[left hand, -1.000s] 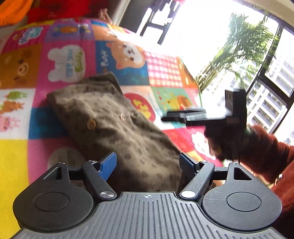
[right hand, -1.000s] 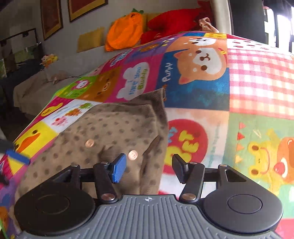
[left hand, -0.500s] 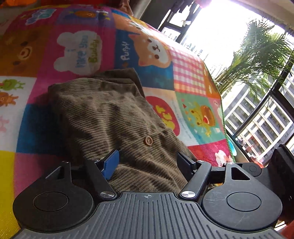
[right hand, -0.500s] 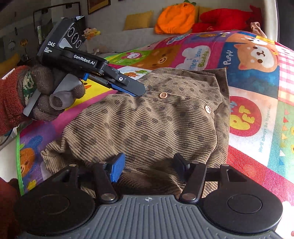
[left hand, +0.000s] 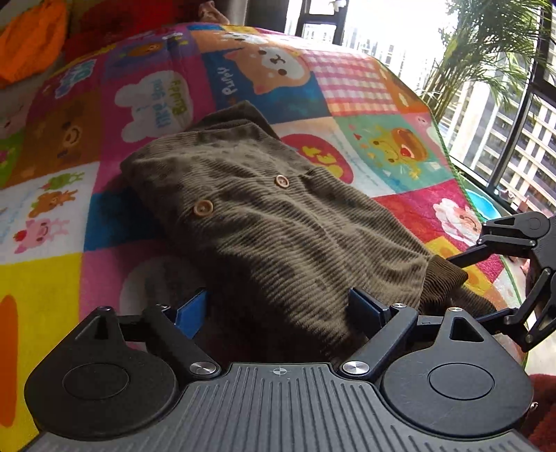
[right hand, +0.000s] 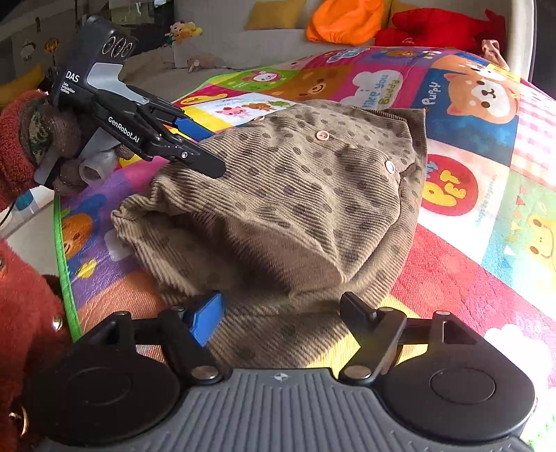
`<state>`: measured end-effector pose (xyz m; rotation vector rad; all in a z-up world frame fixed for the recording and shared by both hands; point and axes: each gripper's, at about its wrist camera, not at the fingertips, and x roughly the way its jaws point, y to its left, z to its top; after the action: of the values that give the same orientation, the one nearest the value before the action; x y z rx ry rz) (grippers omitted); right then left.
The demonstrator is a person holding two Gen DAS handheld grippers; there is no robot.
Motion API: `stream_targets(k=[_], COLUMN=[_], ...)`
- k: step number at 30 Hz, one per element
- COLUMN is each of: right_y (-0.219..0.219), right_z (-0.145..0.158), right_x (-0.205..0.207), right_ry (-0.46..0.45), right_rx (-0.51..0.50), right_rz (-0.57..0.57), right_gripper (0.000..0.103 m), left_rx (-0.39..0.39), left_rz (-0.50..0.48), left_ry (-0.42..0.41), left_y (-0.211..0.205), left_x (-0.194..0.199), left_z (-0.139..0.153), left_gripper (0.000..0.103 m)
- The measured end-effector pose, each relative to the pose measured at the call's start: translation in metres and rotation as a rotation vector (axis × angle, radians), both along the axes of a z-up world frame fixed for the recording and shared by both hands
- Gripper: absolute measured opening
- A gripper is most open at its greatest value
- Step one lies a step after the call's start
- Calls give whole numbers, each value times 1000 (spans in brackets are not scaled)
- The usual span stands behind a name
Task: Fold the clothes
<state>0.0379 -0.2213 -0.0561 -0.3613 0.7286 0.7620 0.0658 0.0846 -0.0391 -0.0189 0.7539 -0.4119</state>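
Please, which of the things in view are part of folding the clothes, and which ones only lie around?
Part of the job:
brown dotted garment
left gripper
right gripper

Only lying about:
patchwork play mat
orange cushion
red cushion
potted palm

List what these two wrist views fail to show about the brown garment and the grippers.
- Left wrist view: the brown garment's near hem is hidden behind the left gripper.
- Right wrist view: its near edge is hidden below the right gripper.
- Both views: the garment's underside and inner folds lie against the play mat.
- Left wrist view: the right gripper's fingers are cut off by the frame edge.
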Motion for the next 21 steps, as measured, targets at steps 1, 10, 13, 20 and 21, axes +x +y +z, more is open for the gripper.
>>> stream_targets(k=[1,10,13,20,21], right_y=[0,54,73,83,78], right_z=[3,6,1,-7,-6], right_x=[-7,-39,-42,-11,-1], right_ry=[-21,-204,-241,-153,-89], right_rx=[-8,-61,-90,-32,12], right_rz=[18,261,342,224,179], right_gripper=[75,81,82,71,65], left_rx=[-14,2,7,30,40], left_rz=[16,104,109,45,24], left_ry=[0,-11,-12,-71,-87], left_y=[5,5,0,-5,-4], left_x=[-3,-12,-13,-31,-35], left_z=[1,10,13,27,30], left_gripper=[92,95,95,98,99])
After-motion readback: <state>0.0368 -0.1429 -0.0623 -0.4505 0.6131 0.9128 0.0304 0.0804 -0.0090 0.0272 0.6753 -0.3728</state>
